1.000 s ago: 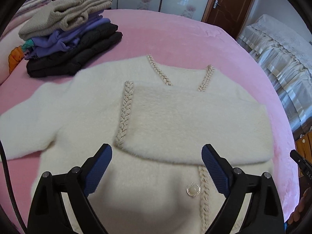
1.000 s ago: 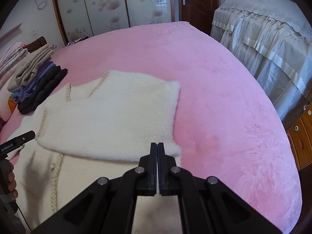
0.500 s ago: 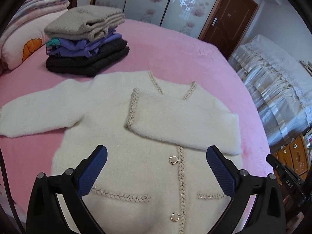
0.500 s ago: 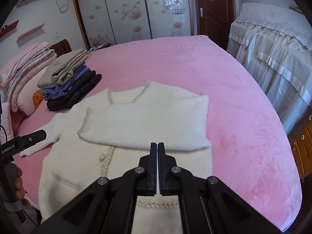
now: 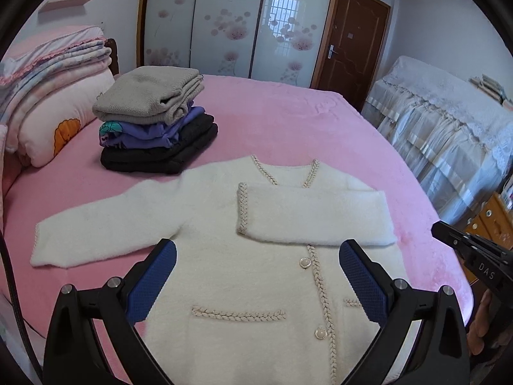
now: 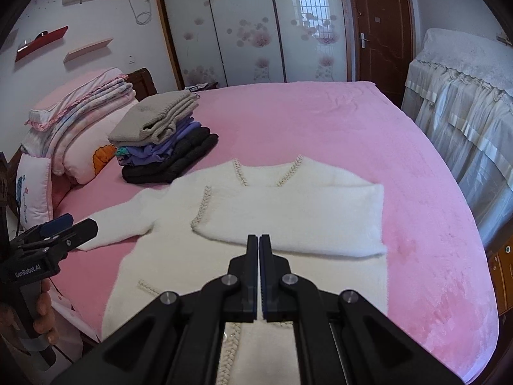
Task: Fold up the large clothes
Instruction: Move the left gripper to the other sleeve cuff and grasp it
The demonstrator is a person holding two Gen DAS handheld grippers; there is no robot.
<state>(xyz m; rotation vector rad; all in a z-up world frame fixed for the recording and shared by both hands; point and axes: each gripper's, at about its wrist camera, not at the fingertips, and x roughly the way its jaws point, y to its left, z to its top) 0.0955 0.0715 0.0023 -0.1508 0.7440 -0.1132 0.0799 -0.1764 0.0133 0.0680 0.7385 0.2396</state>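
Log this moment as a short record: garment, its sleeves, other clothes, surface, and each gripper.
garment: cream cardigan, lying flat, front up, buttoned
sleeves: one sleeve folded across the chest; other sleeve stretched out flat on the bed
other clothes: folded stack beyond the cardigan; beige on top, purple in the middle, black at the bottom
surface: pink bed cover
left gripper: fingers wide apart, above the cardigan, holding nothing
right gripper: fingers shut together, nothing between them
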